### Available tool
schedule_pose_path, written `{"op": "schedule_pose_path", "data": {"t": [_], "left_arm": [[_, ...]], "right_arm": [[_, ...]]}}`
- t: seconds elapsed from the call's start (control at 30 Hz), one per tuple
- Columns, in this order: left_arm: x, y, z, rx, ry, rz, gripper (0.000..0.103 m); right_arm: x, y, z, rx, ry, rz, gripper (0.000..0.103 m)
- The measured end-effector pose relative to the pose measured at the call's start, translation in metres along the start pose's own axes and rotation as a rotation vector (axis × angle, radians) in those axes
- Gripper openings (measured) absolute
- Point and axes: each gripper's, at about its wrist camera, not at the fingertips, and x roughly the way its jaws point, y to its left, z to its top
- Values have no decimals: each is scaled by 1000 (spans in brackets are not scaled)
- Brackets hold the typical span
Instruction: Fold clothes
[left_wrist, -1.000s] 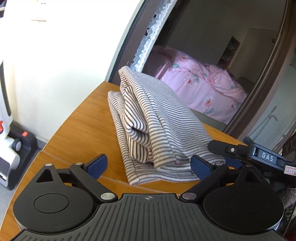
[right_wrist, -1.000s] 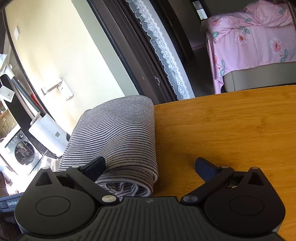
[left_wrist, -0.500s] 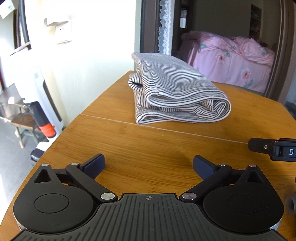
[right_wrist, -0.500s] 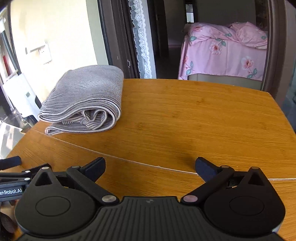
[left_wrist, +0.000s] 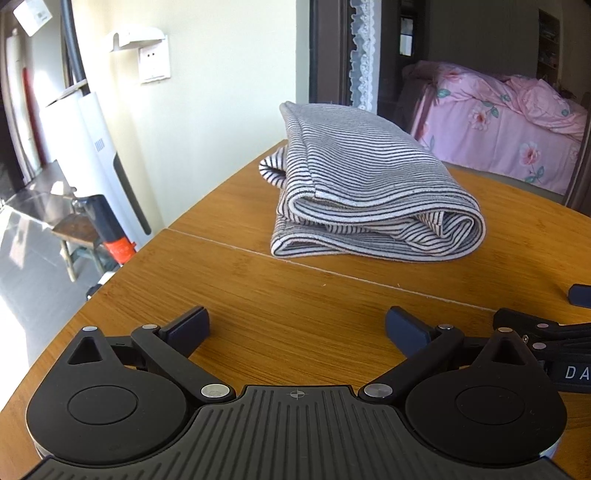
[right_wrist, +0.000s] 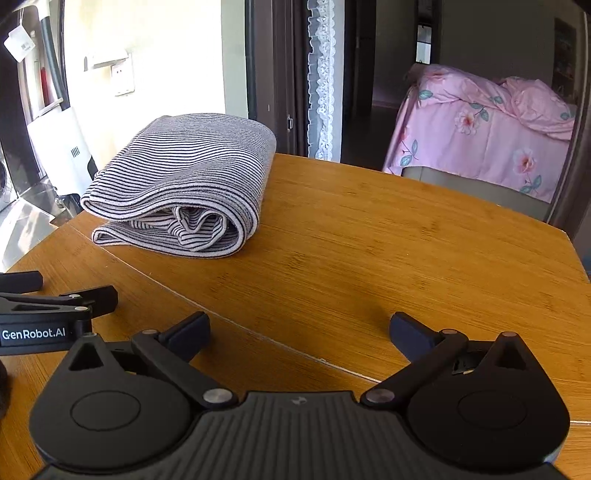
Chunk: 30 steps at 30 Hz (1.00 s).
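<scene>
The folded striped garment (left_wrist: 373, 192) lies on the wooden table (left_wrist: 258, 306) toward its far left edge, on the far side of the seam line that crosses the tabletop, its layers stacked with a rolled fold on the right side and loose hems facing the near edge; in the right wrist view the same striped garment (right_wrist: 184, 188) sits at the table's (right_wrist: 369, 258) far left part. The left gripper (left_wrist: 297, 325) hangs over the near part of the table with its jaws spread wide and nothing between them, well apart from the cloth. The right gripper (right_wrist: 299, 328) is likewise spread wide and empty over the near part of the table, just beside the left one. Beyond the far edge a doorway shows a bed with a pink floral quilt (left_wrist: 517, 133), and a wall socket (left_wrist: 153, 66) sits on the pale wall past the left edge
</scene>
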Motion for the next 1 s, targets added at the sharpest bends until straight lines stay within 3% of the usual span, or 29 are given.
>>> {"op": "schedule_pose_path", "data": {"t": [0.3, 1.0], "left_arm": [[3, -4, 2, -22, 2, 25, 103], [4, -6, 3, -24, 2, 25, 103]], "right_arm": [[14, -5, 12, 32, 0, -45, 103], [15, -2, 12, 34, 0, -48, 103]]}}
